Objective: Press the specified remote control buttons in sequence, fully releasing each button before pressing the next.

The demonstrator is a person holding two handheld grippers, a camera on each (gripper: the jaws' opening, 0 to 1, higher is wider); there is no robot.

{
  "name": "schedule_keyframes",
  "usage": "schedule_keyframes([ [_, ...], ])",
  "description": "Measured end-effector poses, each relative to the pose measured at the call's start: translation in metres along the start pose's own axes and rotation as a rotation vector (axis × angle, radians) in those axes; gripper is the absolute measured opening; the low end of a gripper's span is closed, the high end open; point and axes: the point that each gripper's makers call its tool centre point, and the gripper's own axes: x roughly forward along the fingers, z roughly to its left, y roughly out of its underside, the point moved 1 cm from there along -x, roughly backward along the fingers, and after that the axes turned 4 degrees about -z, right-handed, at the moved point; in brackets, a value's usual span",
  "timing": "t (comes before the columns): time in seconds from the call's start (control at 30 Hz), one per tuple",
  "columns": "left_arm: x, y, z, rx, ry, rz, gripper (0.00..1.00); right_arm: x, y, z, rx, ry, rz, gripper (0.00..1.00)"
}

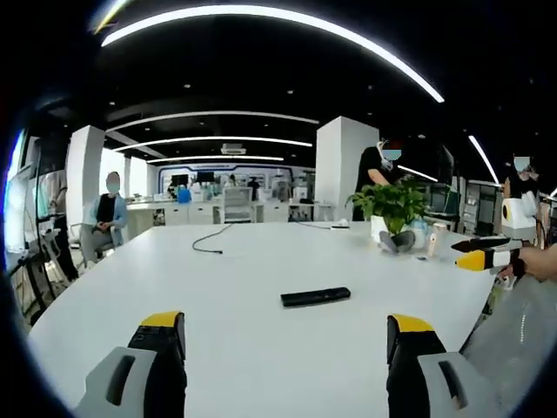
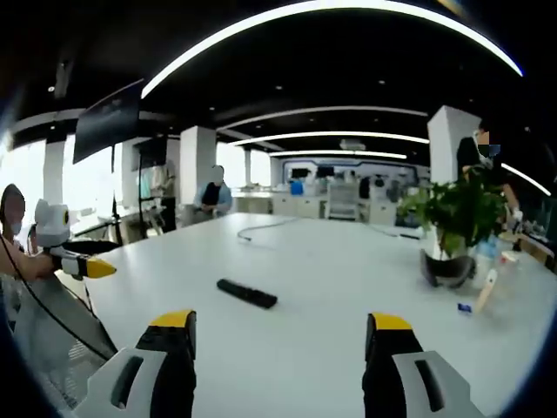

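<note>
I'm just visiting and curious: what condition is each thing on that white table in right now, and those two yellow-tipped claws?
remote control: lying flat on the white table, untouched.
left gripper: open, holding nothing, short of the remote.
right gripper: open, holding nothing, short of the remote.
potted plant: upright.
black cable: lying loose on the table.

Buttons on the remote (image 1: 315, 297) too small to make out in either view; small blue item (image 2: 465, 306) on the worktop (image 2: 348, 287) beside the plant pot (image 2: 447, 268) too small to identify.
</note>
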Motion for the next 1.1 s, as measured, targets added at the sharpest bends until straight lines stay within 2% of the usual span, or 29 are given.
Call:
schedule_keyframes([
  [0.93,0.0011,0.0022,-0.0001,0.02,-0.001,0.016,0.97,0.0002,0.0021,-0.0064,-0.022,0.02,0.014,0.75],
  [1.1,0.0004,0.0029,0.0018,0.033,-0.013,0.023,0.96,-0.0017,-0.0058,-0.0071,-0.062,0.041,-0.02,0.77],
])
